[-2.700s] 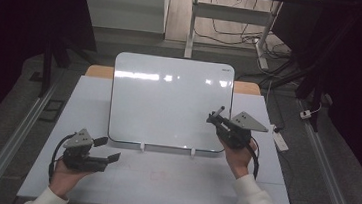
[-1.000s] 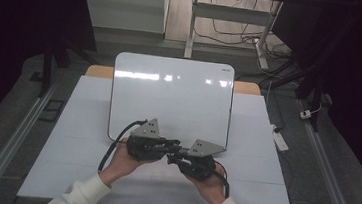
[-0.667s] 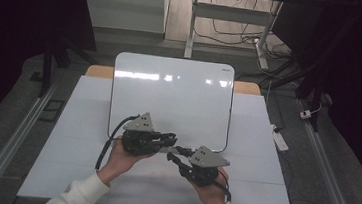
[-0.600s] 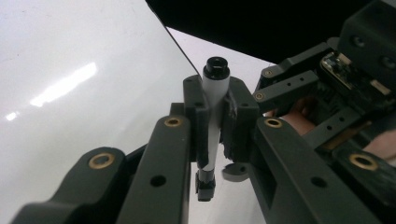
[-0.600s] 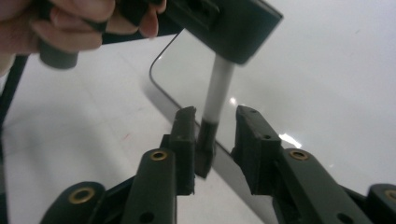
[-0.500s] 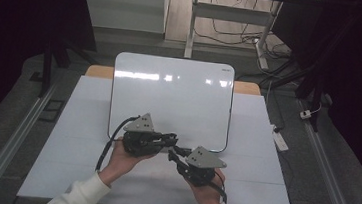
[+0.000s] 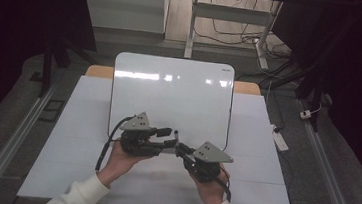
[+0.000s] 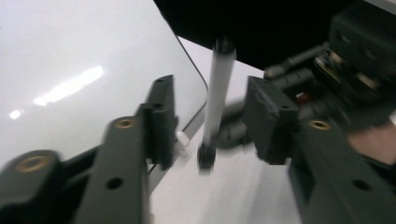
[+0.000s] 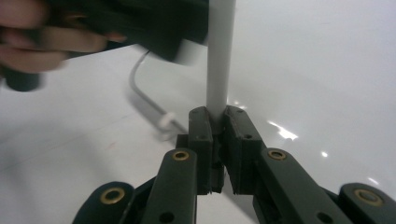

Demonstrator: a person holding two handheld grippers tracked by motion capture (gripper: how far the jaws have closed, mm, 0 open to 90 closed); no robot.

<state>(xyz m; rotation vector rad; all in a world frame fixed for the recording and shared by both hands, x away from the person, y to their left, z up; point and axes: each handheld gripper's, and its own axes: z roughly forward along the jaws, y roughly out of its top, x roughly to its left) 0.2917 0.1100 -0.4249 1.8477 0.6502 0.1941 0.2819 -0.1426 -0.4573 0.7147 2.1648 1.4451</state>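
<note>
dark floor all round the white table [image 7: 81, 122], with table legs and loose cables far beyond it and rails running down both sides. on the table lies a big whiteboard [image 7: 169, 93], glossy, its far edge past the table's far edge and its near right corner just beside the two tools. off to the right on the floor sits a small white power strip [image 7: 280, 140] and a plug [image 7: 307, 114], well apart from the work.

near the middle of the table both hands meet. the left gripper [image 7: 168, 137] points right, held by the left hand [image 7: 121, 154], its cable looping down on the left. in the left gripper view its jaws stand wide apart, open, with a white marker [image 8: 215, 100] between them, touching neither jaw; a dark cap or tip shows at each end of the marker. behind it the whiteboard's rounded corner [image 8: 198, 84] and the white table.

the right gripper [image 7: 180, 149] points left and far, held by the right hand [image 7: 210, 182]. in the right gripper view its jaws are closed tight on the marker [image 9: 219, 56], which rises straight up between them. the left gripper's dark body and the fingers [image 9: 51, 46] round it crowd the upper left there, blurred, with its cable [image 9: 144, 98] curving over the board.

in the high view the marker [image 7: 176, 134] is a small upright sliver between the two tools, just at the board's near edge.
</note>
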